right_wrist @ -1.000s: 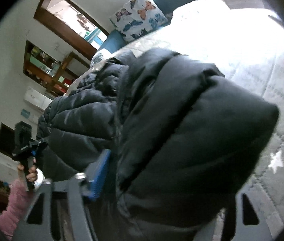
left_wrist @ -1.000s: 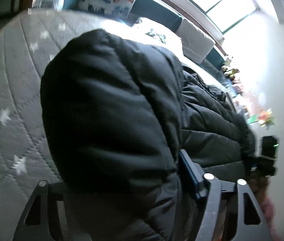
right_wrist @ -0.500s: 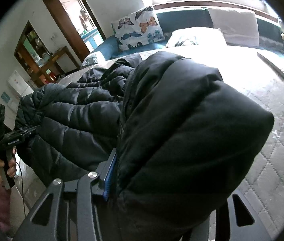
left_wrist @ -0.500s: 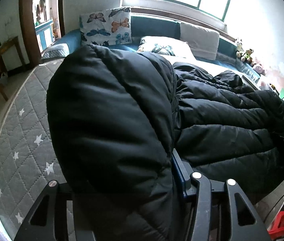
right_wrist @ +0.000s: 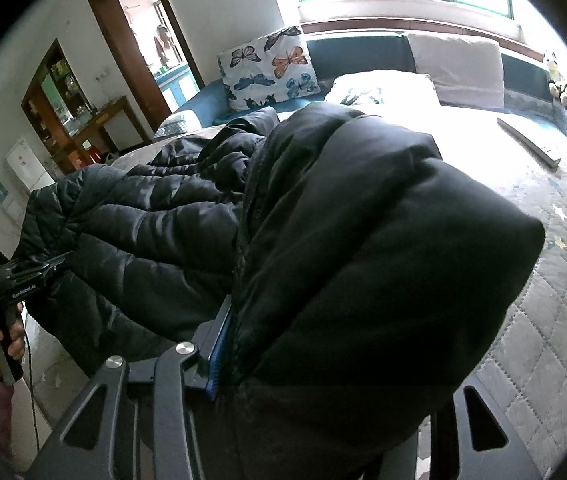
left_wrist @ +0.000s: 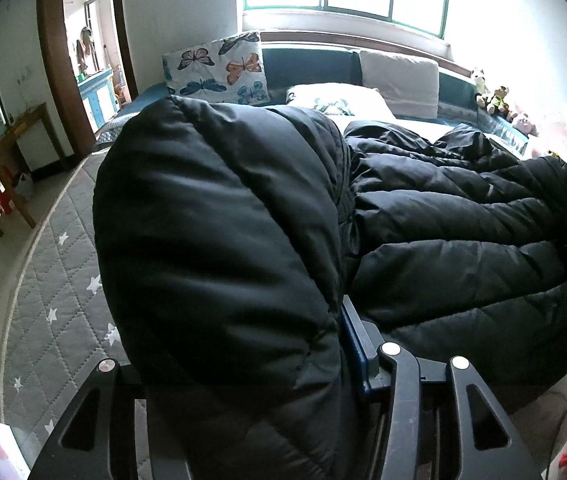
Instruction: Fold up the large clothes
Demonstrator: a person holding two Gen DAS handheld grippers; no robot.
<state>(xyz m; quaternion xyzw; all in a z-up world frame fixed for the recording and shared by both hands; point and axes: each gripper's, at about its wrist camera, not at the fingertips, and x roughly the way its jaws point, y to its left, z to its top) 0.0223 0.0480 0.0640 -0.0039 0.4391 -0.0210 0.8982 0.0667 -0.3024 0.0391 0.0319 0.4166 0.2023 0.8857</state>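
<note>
We've got the black puffer jacket point(left_wrist: 463, 240) spread over the bed point(left_wrist: 55, 280); left hand-held gripper point(left_wrist: 251, 360) clamped on one bunched edge, right hand-held gripper point(right_wrist: 323, 360) clamped on another, both lifted.

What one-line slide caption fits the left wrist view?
Left gripper clamps a fold of the black puffer jacket above the star-quilted bed.
</note>
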